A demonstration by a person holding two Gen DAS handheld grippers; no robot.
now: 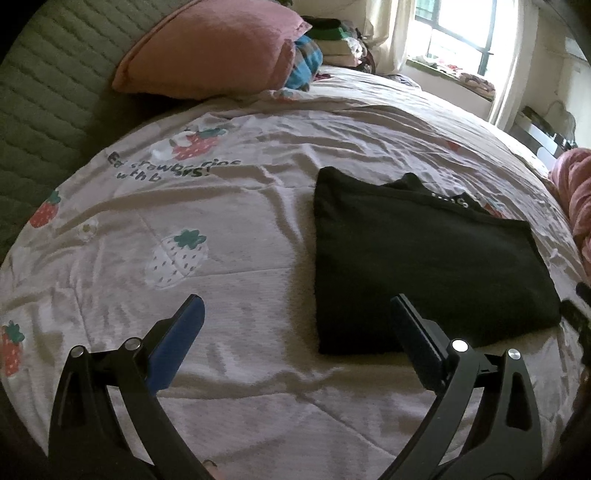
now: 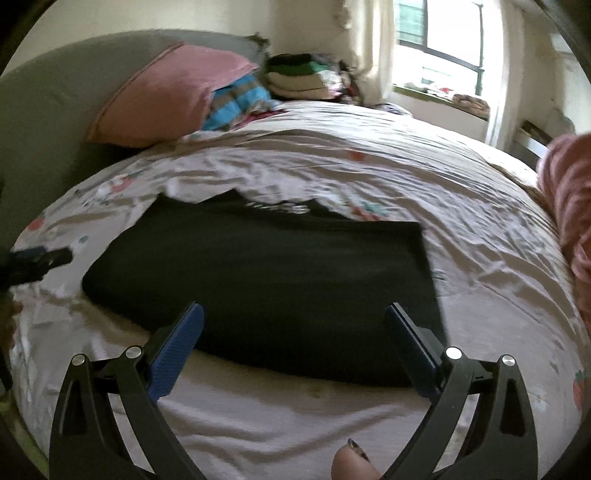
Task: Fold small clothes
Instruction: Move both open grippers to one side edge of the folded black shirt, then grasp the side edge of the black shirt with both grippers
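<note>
Left tool (image 1: 297, 314): jaws spread wide, nothing between them; it hangs over bare quilt, with its right-hand finger in front of the garment's near left corner.
Right tool (image 2: 293, 319): jaws spread wide, nothing held; both blue pads (image 2: 173, 354) stand in front of the garment's near edge. Whether they touch the cloth I cannot tell.
Thumb (image 2: 352, 465): seen only in the right wrist view, at 6 o'clock, nail painted dark.
Black garment (image 1: 417, 258): folded into a flat rectangle on the bed, at 3 o'clock in the left view; in the right view (image 2: 266, 288) it fills the centre. White lettering shows at its far edge.
Quilt (image 1: 229, 221): pale, wrinkled, printed with strawberries. The left view alone shows the dark printed words at 10 o'clock.
Cross-sightings: the right view catches the left tool (image 2: 40, 260) at 9 o'clock, just beside the garment's left edge; the left view shows a dark sliver of the right tool at 3 o'clock.
Pink cloth (image 2: 569, 206): bunched at the bed's right edge, 3 o'clock in both views.
Pink pillow (image 1: 210, 51): at 11 o'clock, leaning on the padded headboard (image 1: 40, 92), a blue checked cloth (image 2: 236, 101) just beside it.
Folded pile (image 2: 299, 75): at 12 o'clock, beyond the pillow.
Window (image 1: 458, 33): at 1 o'clock, bright, farthest back.
</note>
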